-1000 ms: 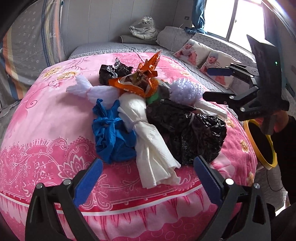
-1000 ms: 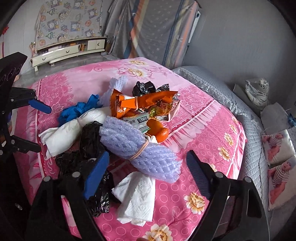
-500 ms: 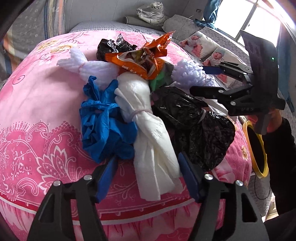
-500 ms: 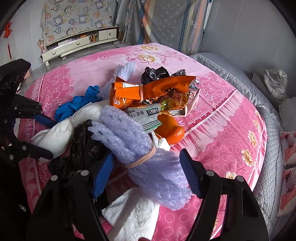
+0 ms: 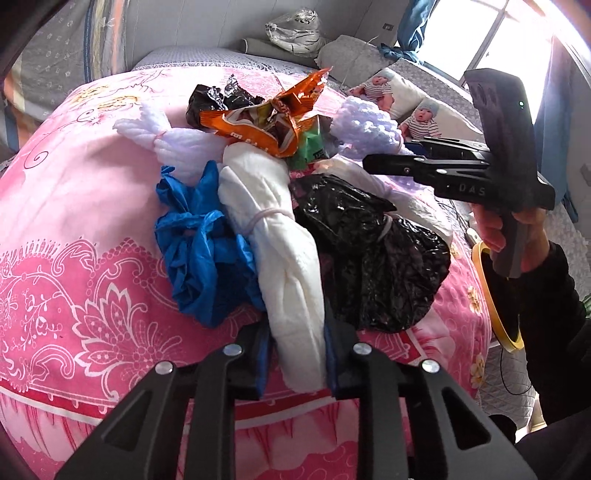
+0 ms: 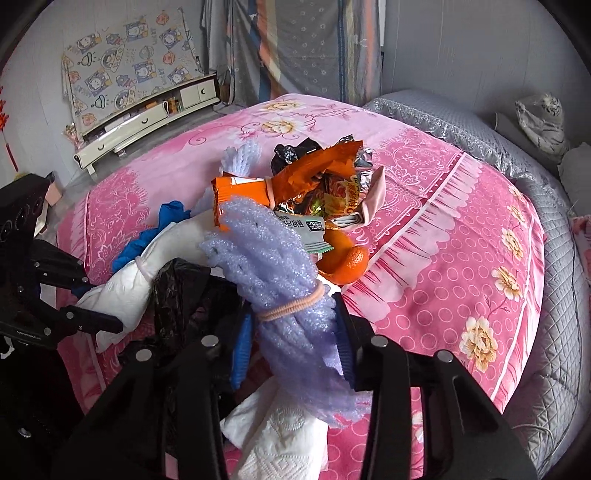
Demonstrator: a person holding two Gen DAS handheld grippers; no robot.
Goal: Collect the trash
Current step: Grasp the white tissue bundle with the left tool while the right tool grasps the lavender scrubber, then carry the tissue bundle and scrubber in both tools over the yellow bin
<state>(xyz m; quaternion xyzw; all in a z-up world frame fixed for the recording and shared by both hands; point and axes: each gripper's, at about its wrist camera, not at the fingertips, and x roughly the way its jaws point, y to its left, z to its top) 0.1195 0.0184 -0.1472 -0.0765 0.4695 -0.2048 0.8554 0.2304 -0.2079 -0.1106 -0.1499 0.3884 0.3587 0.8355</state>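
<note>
A bed covered by a pink floral bedspread fills most of both views, with a heap of trash piled on it. At the left of the left wrist view a white foam net is seen, then a crumpled blue plastic bag. Beside it, the white paper bundle is clamped near its lower end by the left gripper. Above lies an orange snack wrapper, and to the right a black plastic bag. Further right, a yellow-rimmed bin is visible off the bed's edge, with baby-print pillows and a bright window behind.

In the right wrist view, a low white cabinet stands against the wall at left. The purple foam net, tied with a rubber band, is squeezed by the right gripper. An orange fruit lies just beside it, and grey quilted bedding borders the right.
</note>
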